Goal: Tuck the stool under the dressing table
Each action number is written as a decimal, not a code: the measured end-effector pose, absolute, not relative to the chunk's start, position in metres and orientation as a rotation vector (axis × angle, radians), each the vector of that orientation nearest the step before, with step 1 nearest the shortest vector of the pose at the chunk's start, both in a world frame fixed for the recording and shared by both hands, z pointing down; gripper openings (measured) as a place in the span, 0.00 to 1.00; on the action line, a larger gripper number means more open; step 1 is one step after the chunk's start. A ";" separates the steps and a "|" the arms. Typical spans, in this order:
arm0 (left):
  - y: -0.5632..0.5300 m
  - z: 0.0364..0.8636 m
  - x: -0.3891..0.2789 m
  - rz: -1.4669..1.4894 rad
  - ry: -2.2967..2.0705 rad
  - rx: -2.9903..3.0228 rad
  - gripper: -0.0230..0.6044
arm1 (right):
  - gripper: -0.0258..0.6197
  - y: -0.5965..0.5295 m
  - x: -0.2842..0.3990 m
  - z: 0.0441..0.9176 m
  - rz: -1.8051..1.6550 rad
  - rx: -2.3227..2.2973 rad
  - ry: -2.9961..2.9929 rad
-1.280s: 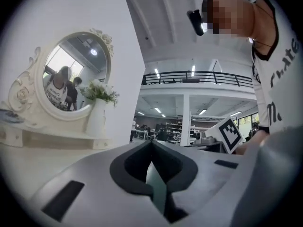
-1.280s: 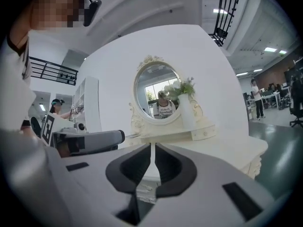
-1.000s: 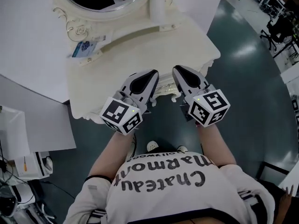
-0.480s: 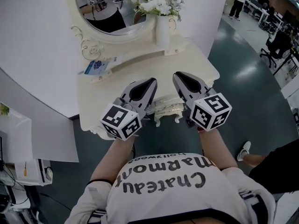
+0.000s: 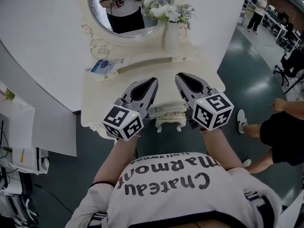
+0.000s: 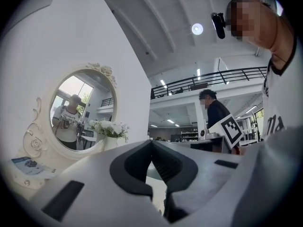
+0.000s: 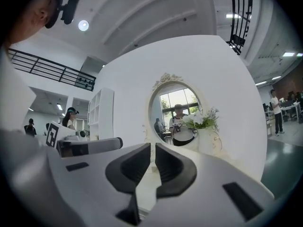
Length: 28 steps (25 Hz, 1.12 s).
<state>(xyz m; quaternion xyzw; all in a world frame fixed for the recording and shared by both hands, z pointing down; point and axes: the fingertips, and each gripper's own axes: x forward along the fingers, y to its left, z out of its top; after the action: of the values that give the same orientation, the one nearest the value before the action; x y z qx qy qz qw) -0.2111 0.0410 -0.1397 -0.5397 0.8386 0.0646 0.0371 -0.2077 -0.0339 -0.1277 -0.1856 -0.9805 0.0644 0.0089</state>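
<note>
Both grippers ride side by side at centre frame in the head view. The left gripper point(image 5: 150, 85) angles toward the upper right and the right gripper point(image 5: 184, 79) toward the upper left, so the tips converge. The left forearm point(image 5: 114, 156) and right forearm point(image 5: 221, 148) reach up from the lower frame. The left jaws are pressed together and the right jaws are all but touching, nothing between either pair.

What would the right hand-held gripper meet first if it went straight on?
Probably the mirror, low on its frame, left of the vase. The right hand-held gripper, shut and empty, has nothing nearer in line, though depth is unclear.
</note>
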 end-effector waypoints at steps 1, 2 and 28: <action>0.037 -0.140 -0.210 0.205 2.581 -1.647 0.07 | 0.11 -0.037 -0.207 -0.128 0.189 -0.595 -3.055; 0.032 -0.141 -0.209 0.208 2.587 -1.642 0.07 | 0.11 -0.040 -0.207 -0.129 0.180 -0.607 -3.048; 0.010 -0.124 -0.199 0.211 2.686 -1.546 0.07 | 0.11 -0.074 -0.198 -0.111 0.217 -0.647 -2.992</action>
<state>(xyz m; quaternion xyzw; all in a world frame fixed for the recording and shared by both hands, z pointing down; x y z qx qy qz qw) -0.1990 0.0104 -0.1245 -0.4976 0.8646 0.0680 0.0178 -0.1983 -0.0745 -0.1107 -0.2108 -0.9743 0.0705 0.0361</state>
